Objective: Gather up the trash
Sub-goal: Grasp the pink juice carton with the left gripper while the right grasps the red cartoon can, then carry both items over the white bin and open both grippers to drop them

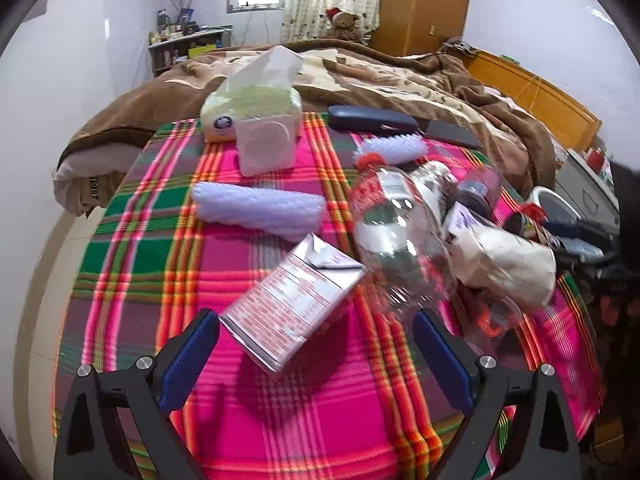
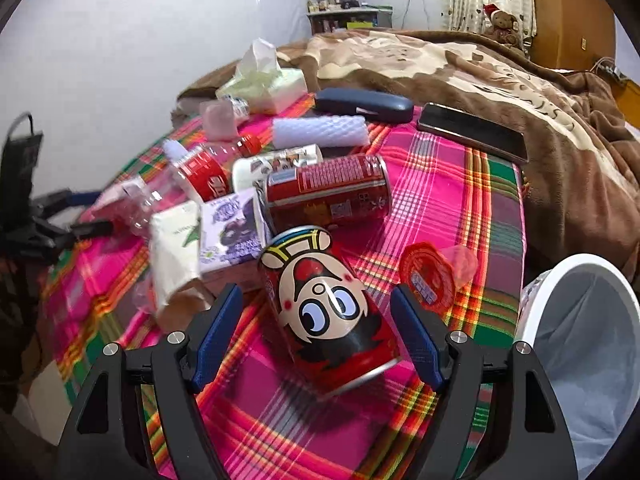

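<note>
Can (image 2: 328, 312) red with cartoon face, lying between spread right gripper (image 2: 320, 336), left gripper (image 1: 316, 352) spread around silver carton (image 1: 292, 308)

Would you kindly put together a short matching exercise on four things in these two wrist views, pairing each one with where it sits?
Things:
1. cartoon-face can
2. silver carton
3. white bin
4. black phone

Places:
A. off the cloth's edge, beside the right gripper
B. between the open fingers of the left gripper
C. at the far edge of the plaid cloth, by the brown blanket
D. between the open fingers of the right gripper

Pairs: 1-D, 2-B, 3-A, 4-C
</note>
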A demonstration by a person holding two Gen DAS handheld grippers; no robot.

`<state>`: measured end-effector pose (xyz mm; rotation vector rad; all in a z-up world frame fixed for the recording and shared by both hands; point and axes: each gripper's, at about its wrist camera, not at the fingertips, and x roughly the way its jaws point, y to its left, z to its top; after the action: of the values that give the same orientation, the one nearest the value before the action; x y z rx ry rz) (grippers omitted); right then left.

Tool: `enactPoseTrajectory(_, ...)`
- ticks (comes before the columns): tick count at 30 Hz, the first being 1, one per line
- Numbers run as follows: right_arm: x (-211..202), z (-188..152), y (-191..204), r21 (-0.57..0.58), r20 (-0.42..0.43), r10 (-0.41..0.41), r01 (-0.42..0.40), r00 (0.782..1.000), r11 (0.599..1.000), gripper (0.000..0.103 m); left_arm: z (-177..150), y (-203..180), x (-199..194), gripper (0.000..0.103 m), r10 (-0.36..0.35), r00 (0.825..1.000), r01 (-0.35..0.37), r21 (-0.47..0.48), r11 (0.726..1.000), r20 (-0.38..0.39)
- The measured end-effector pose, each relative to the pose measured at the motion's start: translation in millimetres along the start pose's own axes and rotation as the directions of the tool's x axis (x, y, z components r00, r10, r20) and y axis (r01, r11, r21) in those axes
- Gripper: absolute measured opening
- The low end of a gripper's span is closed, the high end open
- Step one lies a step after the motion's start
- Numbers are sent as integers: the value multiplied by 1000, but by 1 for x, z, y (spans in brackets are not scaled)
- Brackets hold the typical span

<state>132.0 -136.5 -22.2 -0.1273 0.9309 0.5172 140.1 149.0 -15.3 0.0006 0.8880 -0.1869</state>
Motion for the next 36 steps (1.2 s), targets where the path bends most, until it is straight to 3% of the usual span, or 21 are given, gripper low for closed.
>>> enactPoseTrajectory(4, 7, -1, -1, 15, -11, 1, -1, 1000, 1000, 78, 11, 6, 4, 98, 48, 999, -49, 40, 998, 14)
enactPoseTrajectory(7, 8, -2, -3, 32, -14, -4, 5, 1000, 999, 78, 14, 7, 19, 98, 15, 999, -12, 61, 998, -47)
enactPoseTrajectory(10, 7, -3, -3, 43, -4, -14, 14, 1000, 999, 76, 11, 8, 27, 88, 22, 998, -18, 63, 998, -58)
enactPoseTrajectory(12, 7, -4, -3, 59, 1, -13, 13, 1000, 998, 64, 10, 8, 28, 82, 22, 998, -19, 50, 999, -63)
enactPoseTrajectory(17, 4, -8, 1, 59, -5, 12, -12, 1000, 998, 60, 2, -1, 31, 66, -5, 995, 11, 68, 998, -95)
enactPoseTrajectory(25, 12, -12, 3, 60, -30, -8, 9, 1000, 998, 60, 0, -8, 35, 64, -33, 994, 37, 29, 999, -103)
enactPoseTrajectory(32, 5, -16, 2, 97, 6, -21, 20, 1000, 995, 57, -1, -10, 33, 36, -21, 996, 21, -10, 1000, -92)
enactPoseTrajectory(36, -1, -20, 2, 115, 34, -20, 16, 999, 993, 56, -4, -12, 23, 36, -13, 998, 10, -43, 999, -57)
